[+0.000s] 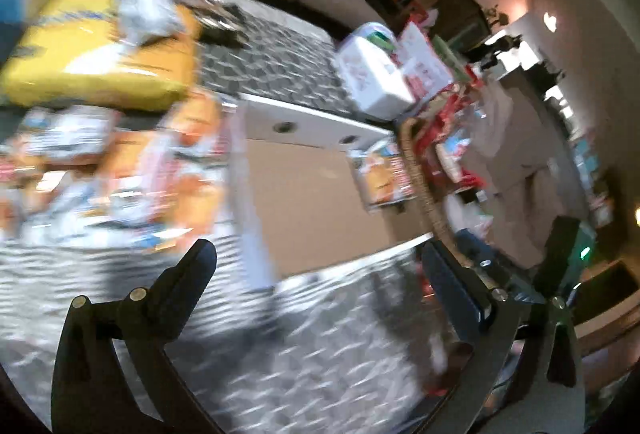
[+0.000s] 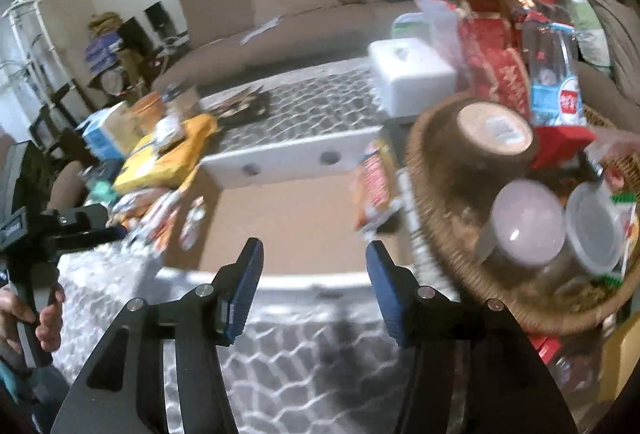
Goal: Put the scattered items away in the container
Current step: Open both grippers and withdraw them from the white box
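Snack packets point(image 2: 160, 218) lie scattered at the left of the patterned table point(image 2: 280, 374), well apart from the wicker basket point(image 2: 440, 234) of jars at the right, while the left gripper point(image 1: 320, 274) gapes wide and the right gripper point(image 2: 314, 274) stands half open, both empty.
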The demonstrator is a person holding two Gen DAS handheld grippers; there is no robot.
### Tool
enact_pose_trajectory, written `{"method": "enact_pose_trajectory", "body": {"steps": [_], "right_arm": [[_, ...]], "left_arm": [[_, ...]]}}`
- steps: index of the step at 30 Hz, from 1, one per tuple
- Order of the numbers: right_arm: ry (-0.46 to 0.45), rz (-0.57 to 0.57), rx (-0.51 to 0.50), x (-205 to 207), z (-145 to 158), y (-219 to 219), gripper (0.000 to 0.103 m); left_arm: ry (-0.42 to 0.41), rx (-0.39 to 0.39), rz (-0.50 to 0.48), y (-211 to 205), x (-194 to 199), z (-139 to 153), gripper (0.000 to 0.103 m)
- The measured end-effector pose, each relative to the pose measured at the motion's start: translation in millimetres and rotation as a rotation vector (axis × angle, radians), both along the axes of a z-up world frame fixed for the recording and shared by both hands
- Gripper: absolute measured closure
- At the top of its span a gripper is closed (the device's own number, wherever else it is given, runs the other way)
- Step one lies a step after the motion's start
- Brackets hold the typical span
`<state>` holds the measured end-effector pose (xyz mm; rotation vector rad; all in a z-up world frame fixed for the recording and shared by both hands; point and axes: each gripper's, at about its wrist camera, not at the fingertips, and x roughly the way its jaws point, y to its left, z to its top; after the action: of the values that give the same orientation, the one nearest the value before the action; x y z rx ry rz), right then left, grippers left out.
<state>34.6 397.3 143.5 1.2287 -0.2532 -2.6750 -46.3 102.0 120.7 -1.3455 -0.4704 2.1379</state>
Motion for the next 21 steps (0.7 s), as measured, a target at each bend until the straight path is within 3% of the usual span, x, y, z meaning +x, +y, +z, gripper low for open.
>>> {"method": "enact_pose_trajectory", "body": {"steps": [5,15,21], "right_arm": [[-0.019,0.060,-0.060,13,-4,-43,0.048],[-0.049,0.234,-0.197,3,-20,-165,0.047],[-0.062,0.284,-0.217,-26,-30,-232,0.047]], "left_arm": [[0.032,-0.108,0.040,-55,32,-5,0.000],[0.096,-0.271,0.176,-129,52,-30,0.000],[0.123,-0.306,0.276,-171,46,-42,0.000]]}}
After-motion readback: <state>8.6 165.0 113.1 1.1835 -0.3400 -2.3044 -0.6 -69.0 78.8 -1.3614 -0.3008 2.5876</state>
